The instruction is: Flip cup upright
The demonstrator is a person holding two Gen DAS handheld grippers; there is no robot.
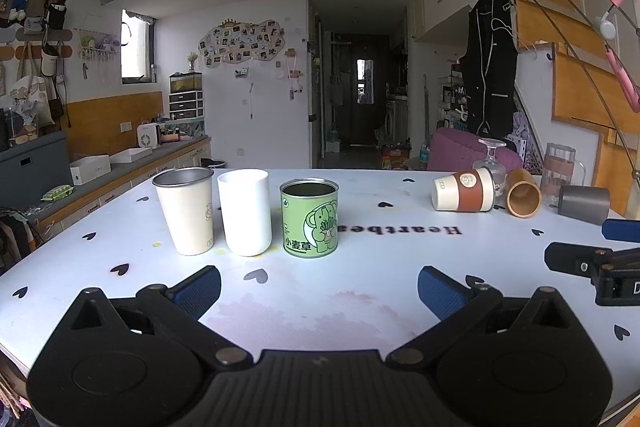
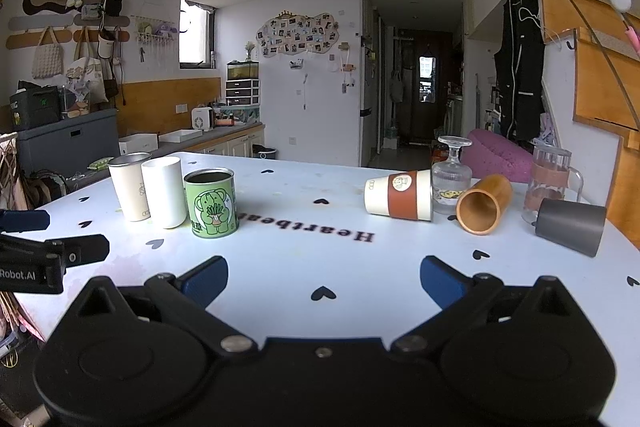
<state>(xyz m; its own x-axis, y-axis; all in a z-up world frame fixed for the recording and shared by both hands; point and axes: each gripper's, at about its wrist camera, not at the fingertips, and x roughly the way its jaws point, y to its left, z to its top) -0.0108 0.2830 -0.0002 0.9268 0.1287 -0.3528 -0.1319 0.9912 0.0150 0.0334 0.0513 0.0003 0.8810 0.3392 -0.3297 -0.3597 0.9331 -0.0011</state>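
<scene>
A cream cup with a brown sleeve [image 2: 400,200] lies on its side on the white table [image 2: 320,255]; it also shows in the left wrist view [image 1: 464,191]. A bamboo cup [image 2: 484,209] lies on its side next to it, mouth toward me. A grey cup [image 2: 570,225] stands mouth down at the right. A stemmed glass [image 2: 451,175] stands upside down behind them. My right gripper [image 2: 324,281] is open and empty, short of the lying cups. My left gripper [image 1: 319,287] is open and empty in front of the upright cups.
Three upright cups stand at the left: a steel-rimmed cream cup [image 1: 186,211], a white cup [image 1: 245,211] and a green tin cup [image 1: 309,217]. A glass pitcher [image 2: 550,183] stands at the table's far right edge. A counter [image 2: 208,139] runs behind the table at the left.
</scene>
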